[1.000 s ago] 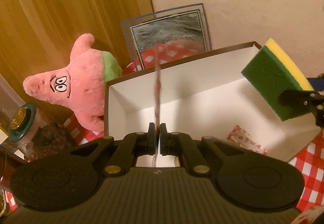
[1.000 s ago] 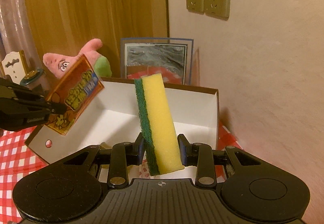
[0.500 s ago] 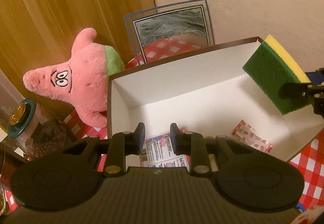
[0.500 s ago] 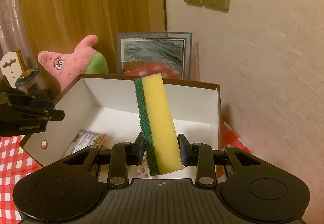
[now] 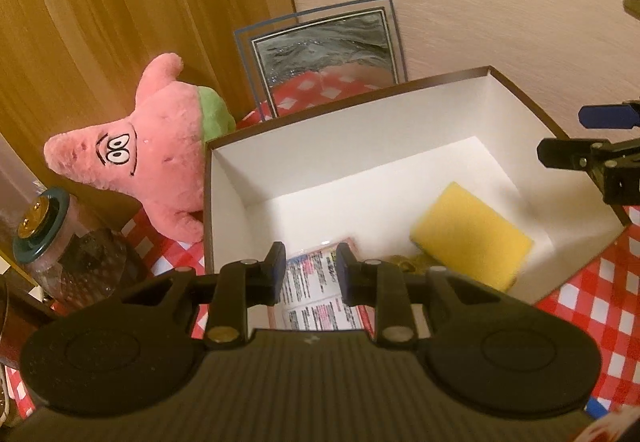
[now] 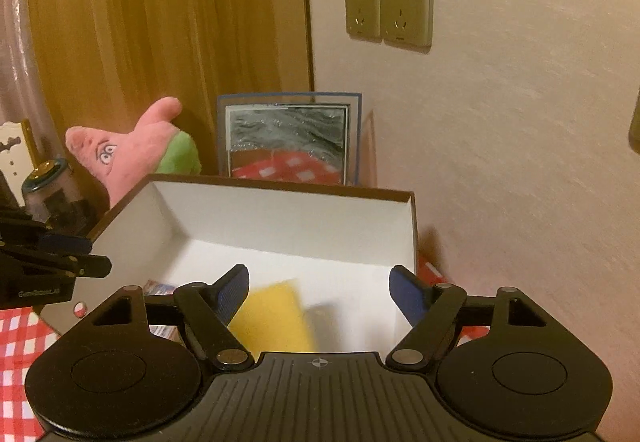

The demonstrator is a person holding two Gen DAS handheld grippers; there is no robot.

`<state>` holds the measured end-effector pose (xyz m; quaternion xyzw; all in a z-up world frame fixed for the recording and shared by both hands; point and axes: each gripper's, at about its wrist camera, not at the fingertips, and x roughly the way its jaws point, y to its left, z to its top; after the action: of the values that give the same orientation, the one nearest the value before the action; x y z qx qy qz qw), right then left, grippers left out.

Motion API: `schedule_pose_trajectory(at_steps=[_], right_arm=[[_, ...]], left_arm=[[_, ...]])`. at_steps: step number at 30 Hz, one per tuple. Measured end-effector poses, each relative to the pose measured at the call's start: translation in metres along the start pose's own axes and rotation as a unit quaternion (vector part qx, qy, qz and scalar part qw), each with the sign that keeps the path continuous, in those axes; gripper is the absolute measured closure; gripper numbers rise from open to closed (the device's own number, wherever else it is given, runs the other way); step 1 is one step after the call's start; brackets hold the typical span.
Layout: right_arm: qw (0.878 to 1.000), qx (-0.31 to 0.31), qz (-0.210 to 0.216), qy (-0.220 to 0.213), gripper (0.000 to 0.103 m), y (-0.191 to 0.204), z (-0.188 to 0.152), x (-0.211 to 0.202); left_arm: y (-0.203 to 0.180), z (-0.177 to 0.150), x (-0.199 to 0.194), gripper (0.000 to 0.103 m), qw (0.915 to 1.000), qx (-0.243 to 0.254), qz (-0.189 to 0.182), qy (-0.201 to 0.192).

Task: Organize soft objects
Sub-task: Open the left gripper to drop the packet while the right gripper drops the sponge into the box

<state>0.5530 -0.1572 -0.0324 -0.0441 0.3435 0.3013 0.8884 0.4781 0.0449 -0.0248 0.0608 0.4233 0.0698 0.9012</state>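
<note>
While the right gripper (image 6: 318, 288) has just been opening, nothing sits between its wide-apart jaws; the sponge (image 6: 276, 316) lies blurred below them in the box (image 6: 280, 212). Left gripper (image 5: 310, 268) stands part-open and empty above a printed packet (image 5: 316, 298), text unreadable.

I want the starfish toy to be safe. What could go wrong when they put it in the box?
The pink starfish plush leans right beside a glass jar, so reaching for it with the left tool might knock the jar. The box already holds the yellow sponge and a printed packet, so the bulky plush may not sit flat and could stick out over the rim.
</note>
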Motion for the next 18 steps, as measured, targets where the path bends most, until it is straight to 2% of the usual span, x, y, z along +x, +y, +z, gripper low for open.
schedule_pose_trajectory(at_steps=[7, 18], right_arm=[[1.0, 0.018, 0.013, 0.017, 0.026, -0.001, -0.013, -0.019], [0.999, 0.038, 0.031, 0.02, 0.026, 0.007, -0.028, -0.058]], left_arm=[[-0.002, -0.011, -0.018, 0.075, 0.9999, -0.005, -0.01, -0.003], [-0.001, -0.032, -0.057, 0.072, 0.9995, -0.026, -0.02, -0.004]])
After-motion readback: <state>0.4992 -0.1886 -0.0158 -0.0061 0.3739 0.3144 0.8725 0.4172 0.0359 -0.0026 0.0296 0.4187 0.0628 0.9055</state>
